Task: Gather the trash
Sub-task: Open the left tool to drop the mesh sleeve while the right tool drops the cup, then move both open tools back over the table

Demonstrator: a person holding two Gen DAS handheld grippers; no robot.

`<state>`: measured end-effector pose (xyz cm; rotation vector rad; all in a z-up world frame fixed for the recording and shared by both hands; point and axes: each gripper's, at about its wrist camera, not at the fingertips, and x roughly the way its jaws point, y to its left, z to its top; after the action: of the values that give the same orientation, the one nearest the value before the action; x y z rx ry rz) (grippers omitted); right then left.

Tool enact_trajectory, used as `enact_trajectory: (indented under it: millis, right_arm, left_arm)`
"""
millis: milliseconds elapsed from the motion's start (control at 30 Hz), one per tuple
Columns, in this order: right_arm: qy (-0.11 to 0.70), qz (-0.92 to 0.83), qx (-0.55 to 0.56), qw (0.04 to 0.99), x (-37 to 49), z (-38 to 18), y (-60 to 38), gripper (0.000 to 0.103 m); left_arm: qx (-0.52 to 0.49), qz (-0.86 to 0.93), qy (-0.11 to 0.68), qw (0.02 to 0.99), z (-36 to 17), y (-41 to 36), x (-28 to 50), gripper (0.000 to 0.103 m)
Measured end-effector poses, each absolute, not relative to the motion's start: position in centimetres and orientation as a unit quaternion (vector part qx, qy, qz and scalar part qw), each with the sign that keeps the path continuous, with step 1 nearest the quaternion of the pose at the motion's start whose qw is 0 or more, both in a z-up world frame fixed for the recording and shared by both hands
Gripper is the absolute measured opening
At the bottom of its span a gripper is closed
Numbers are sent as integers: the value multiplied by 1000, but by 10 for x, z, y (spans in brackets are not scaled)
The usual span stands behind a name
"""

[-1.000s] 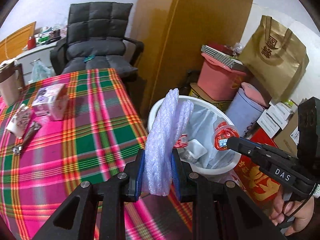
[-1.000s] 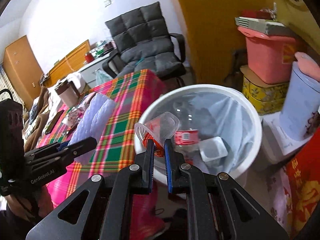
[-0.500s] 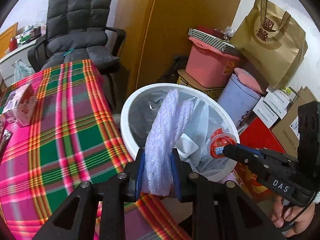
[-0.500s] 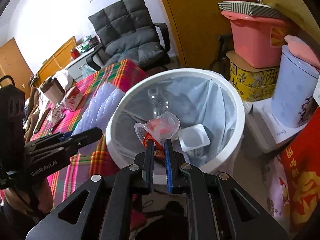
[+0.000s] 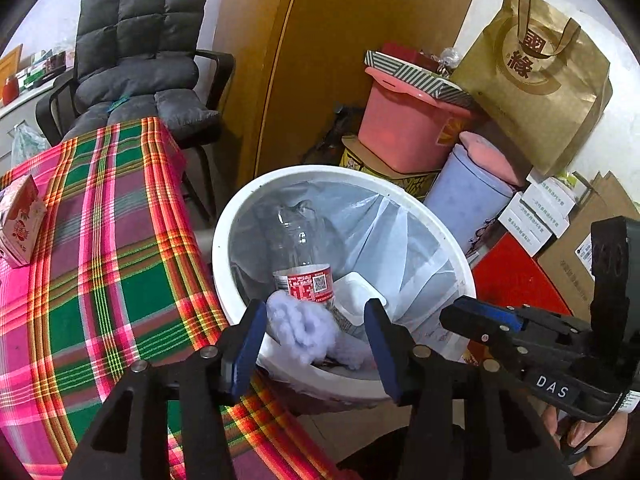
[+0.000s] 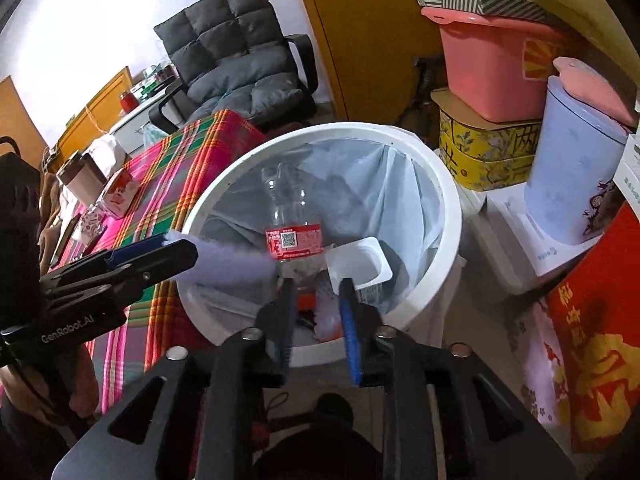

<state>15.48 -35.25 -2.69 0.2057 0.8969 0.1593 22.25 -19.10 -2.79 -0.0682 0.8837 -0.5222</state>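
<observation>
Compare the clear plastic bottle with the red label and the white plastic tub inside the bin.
The clear plastic bottle with the red label is tall and see-through; the white plastic tub is squat and opaque. The bottle carries a label with a QR code; the tub's inside is plain. Both lie inside the white lined trash bin.

Two fisheye views, each from a handheld gripper, look steeply down along its two fingers, from close above. Both face the white trash bin (image 5: 224,240), which fills each centre. The left view sits nearer the plaid table (image 5: 100,260); the right view sits nearer the stacked boxes (image 6: 488,152). Both share the bin, the table and the grey chair (image 6: 236,60) far behind. Each view catches the other gripper at its edge.
</observation>
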Motion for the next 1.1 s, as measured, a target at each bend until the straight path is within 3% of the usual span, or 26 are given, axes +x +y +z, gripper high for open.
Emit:
enact_trajectory:
  millis: [567, 700, 1100]
  right_arm:
    - [403, 107, 108, 902, 139, -9, -333, 29]
    - [392, 125, 109, 905, 134, -5, -323, 37]
    - [387, 185, 93, 899, 131, 3, -282, 38]
  left_arm:
    - [-67, -229, 396, 887, -5, -148, 190, 50]
    - [-71, -219, 390, 891, -1, -134, 178, 50]
    - [-76, -166, 376, 908, 5, -83, 144, 50]
